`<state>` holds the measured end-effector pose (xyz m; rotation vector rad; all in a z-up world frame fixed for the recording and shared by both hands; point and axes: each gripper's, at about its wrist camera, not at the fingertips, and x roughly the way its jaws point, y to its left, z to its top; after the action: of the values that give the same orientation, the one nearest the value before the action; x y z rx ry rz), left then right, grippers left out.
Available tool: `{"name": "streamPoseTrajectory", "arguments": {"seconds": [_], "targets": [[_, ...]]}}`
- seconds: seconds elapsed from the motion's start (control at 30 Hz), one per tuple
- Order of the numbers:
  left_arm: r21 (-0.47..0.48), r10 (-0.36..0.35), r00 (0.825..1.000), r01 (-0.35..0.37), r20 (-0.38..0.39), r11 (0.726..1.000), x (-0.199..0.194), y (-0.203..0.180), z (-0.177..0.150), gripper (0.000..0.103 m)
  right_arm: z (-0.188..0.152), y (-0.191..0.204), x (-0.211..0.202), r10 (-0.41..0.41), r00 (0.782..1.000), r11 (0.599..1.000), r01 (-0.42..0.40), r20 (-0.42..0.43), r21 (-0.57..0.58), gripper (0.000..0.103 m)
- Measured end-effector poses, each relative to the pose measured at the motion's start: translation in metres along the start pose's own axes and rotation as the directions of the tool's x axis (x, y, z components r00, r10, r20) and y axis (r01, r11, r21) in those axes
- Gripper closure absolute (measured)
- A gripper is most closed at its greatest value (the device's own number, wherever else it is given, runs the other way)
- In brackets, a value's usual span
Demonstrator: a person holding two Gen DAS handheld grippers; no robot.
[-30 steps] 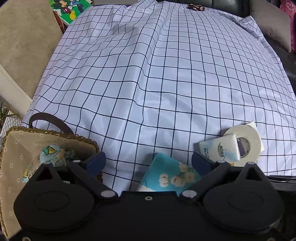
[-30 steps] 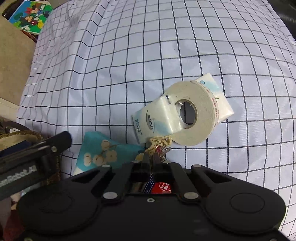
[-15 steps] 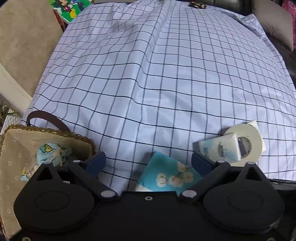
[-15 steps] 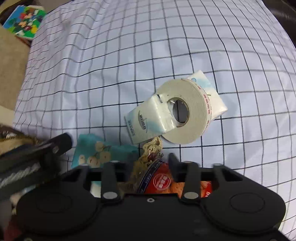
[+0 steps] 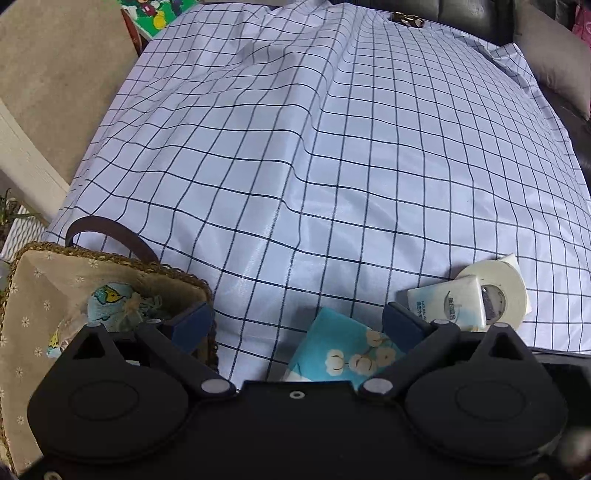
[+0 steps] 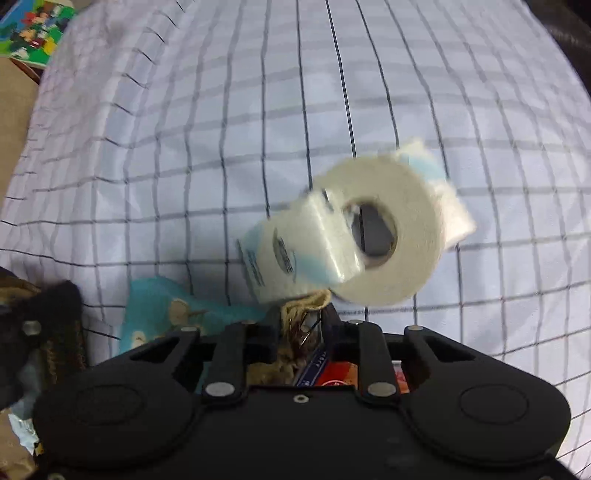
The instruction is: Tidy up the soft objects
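On the checked cloth (image 5: 314,155) lie a teal flowered cloth pouch (image 5: 343,350), a white tissue pack (image 5: 447,306) and a white tape roll (image 5: 498,291). My left gripper (image 5: 299,325) is open and empty, with the teal pouch between its fingers. A woven basket (image 5: 110,258) at the left holds a small fish-print pouch (image 5: 114,302). In the blurred right wrist view my right gripper (image 6: 301,317) is nearly shut on a beige braided rim with a clip (image 6: 306,306), above a red packet (image 6: 343,373). The tissue pack (image 6: 295,254) and tape roll (image 6: 384,229) lie just ahead.
A colourful cartoon box (image 5: 155,11) sits past the cloth's far left corner. A grey cushion (image 5: 554,55) lies at the far right. A beige wall or panel (image 5: 55,92) runs along the left. A teal pouch (image 6: 166,310) shows at the lower left of the right view.
My right gripper opened half a second ago and has closed again on the braided rim; its view is now blurred and shifted closer to the tape roll. My left gripper has barely moved.
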<state>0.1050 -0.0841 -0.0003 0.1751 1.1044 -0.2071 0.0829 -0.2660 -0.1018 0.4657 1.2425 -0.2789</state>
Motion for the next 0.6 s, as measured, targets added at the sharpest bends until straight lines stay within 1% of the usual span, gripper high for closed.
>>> {"name": "streamPoseTrajectory", "arguments": {"seconds": [0.13,0.27,0.4,0.43,0.53,0.6], "targets": [[-0.008,-0.003,1.0,0.003,-0.004,1.0,0.0,0.002,-0.001,0.007,0.003,0.0,-0.03,0.062,0.996,0.998,-0.063,0.057,0.018,0.091],[0.01,0.006,1.0,-0.006,-0.004,1.0,0.0,-0.003,-0.003,0.007,0.004,-0.01,-0.048,0.076,0.993,0.996,-0.081,0.09,0.047,0.091],[0.027,0.006,1.0,-0.005,-0.006,1.0,0.001,-0.011,-0.004,0.007,0.005,-0.027,-0.059,0.073,0.992,0.994,-0.081,0.105,0.078,0.092],[0.032,0.006,1.0,-0.006,-0.006,0.999,0.001,-0.013,-0.004,0.007,0.005,-0.031,-0.063,0.066,0.992,0.994,-0.075,0.11,0.079,0.1],[0.056,0.01,1.0,-0.01,-0.007,0.998,0.002,-0.022,-0.006,0.007,0.006,-0.044,-0.075,0.031,0.991,0.996,-0.041,0.133,0.077,0.101],[0.074,0.014,1.0,-0.013,-0.012,0.997,0.004,-0.029,-0.008,0.007,0.006,-0.056,-0.077,-0.004,0.991,0.996,-0.009,0.133,0.091,0.101]]}}
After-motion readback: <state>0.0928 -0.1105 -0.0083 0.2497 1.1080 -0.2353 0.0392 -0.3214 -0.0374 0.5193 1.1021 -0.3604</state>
